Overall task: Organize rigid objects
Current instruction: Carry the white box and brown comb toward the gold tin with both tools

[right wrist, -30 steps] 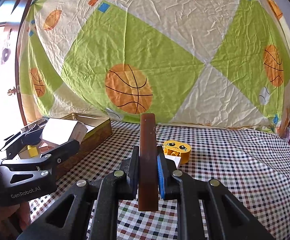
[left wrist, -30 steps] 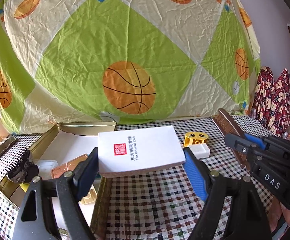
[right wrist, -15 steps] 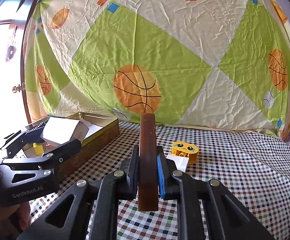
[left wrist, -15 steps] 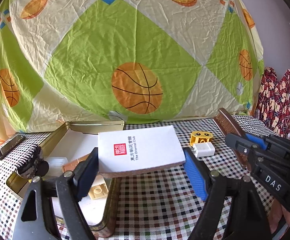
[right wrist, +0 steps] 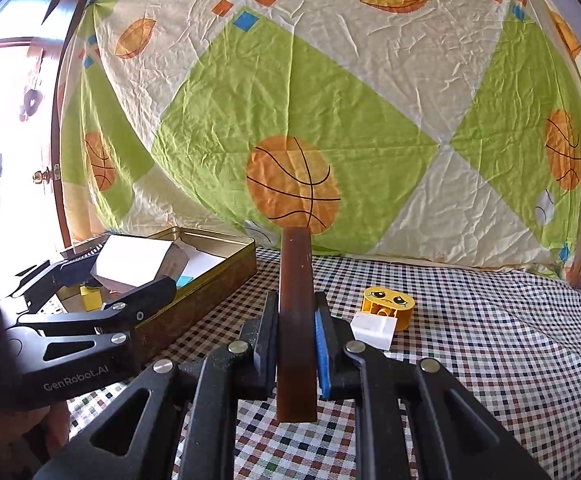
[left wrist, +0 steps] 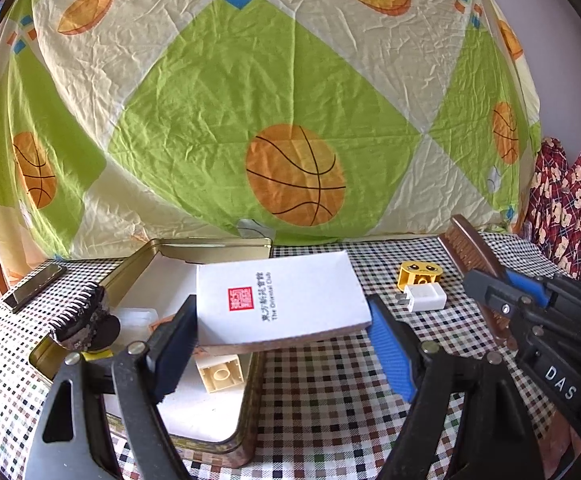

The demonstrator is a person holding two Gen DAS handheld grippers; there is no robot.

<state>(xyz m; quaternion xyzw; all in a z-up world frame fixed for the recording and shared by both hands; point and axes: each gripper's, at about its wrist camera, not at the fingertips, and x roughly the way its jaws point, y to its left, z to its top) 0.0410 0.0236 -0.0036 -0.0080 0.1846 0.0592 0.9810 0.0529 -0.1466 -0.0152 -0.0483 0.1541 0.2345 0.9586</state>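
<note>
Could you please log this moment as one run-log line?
left gripper: holding white box over tin | right gripper: holding brown brush | yellow block, charger: on table

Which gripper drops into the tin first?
Left, likely. The left gripper holds the white box over the gold tin's right wall. The right gripper, jaws shut on the brown brush, is off to the tin's right above the checked cloth.

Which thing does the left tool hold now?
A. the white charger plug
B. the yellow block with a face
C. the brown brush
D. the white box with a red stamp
D: the left tool grips the white box between its two fingers above the open tin, while the yellow block and the charger plug lie on the checked cloth.
</note>
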